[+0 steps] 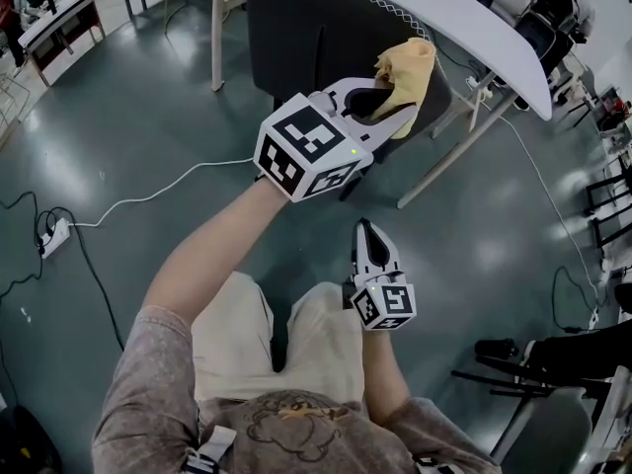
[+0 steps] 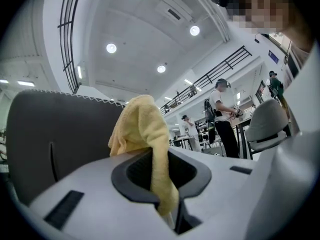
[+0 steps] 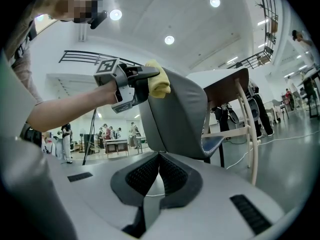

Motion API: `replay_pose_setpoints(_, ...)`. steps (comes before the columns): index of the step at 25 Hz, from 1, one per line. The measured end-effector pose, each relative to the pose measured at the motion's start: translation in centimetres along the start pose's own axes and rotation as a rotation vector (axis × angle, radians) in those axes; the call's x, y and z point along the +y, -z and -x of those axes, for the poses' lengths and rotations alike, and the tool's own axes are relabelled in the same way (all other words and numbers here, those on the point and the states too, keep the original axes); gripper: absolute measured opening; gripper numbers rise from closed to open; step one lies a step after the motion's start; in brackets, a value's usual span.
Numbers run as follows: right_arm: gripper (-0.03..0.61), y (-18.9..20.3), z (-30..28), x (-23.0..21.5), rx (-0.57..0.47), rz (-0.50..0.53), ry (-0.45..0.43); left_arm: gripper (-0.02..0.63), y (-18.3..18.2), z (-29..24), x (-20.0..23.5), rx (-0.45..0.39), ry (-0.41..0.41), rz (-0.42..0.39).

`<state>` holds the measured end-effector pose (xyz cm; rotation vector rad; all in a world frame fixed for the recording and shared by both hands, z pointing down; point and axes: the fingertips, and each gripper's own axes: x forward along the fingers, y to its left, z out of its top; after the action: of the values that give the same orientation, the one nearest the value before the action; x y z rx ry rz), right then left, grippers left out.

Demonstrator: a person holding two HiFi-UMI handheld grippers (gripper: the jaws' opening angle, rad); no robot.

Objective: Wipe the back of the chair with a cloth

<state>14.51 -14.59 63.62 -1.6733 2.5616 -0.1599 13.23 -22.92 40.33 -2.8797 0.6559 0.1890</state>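
Clamping entry, left gripper (image 1: 387, 105): jaws closed on a yellow cloth (image 1: 407, 65). A narrow fold of it runs down between the pads. The bulk is bunched just beyond the jaw tips, and a short tail hangs below them on the near side.

Cloth, position: at the upper edge of the chair back (image 1: 296, 33), directly ahead of the left jaws. The bunch appears to press against the dark grey panel, though the contact line itself is hidden behind the fabric. In the right gripper view the cloth sits on the top rim of the chair back, with the left jaws reaching to it from the side.

Right gripper (image 1: 366, 233): jaws together, nothing between them. It is held low and well apart from the left gripper, over the person's lap. The chair back stands straight ahead of its jaw tips without touching them.

Chair back: upright, dark grey, smooth, with a stitched edge along the top.

White worktop (image 1: 474, 23): beyond and to the right of the left jaws, its edge passing above the chair.

Floor (image 1: 118, 97): glossy grey-green, below both grippers.

Bystander (image 2: 222, 114): standing far off, to the right of the left jaws.
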Motion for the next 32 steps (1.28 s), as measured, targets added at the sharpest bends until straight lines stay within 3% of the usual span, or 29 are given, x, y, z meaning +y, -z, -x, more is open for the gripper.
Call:
replay_pose_setpoints(13,0.026,0.3,0.1,0.8,0.003,-0.002,-0.033,0.063,3.0,7.6,7.5,-0.006,-0.222,0.101)
replay_pose_setpoints(23,0.025,0.8,0.0,0.3,0.024,0.007,-0.023,0.063,8.2,15.7,17.2,0.100,-0.455,0.085)
replay_pose_setpoints(32,0.025,1.7,-1.2,0.6,0.044,0.014,-0.020,0.063,12.5,18.5,24.0,0.180,-0.571,0.113)
